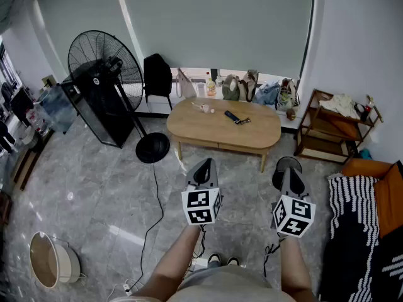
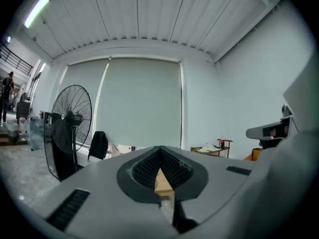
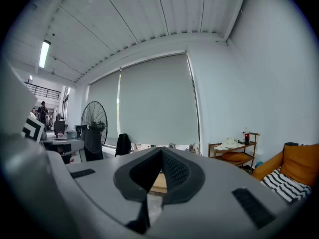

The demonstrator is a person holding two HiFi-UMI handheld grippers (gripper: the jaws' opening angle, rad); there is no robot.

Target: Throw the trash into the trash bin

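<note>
Wooden worktop [image 1: 214, 129] ahead carries what looks like crumpled trash [image 1: 203, 108] near its far left edge, the trash bin [image 1: 47, 260] sits well apart on the floor [image 1: 94, 194], and the left gripper [image 1: 204, 165] and right gripper [image 1: 287, 164] hold their fingers together, empty: nothing done yet.

Standing fan [image 1: 99, 68] beside wooden table [image 1: 208, 129]

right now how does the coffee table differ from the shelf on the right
The coffee table is pale wood with a rounded solid top; the shelf is darker, reddish wood, an open two-tier frame. The coffee table stands out before the blind; the shelf stands by the wall. The coffee table carries a small dark thing; the shelf's top holds a pale heap. Both are wooden.
</note>
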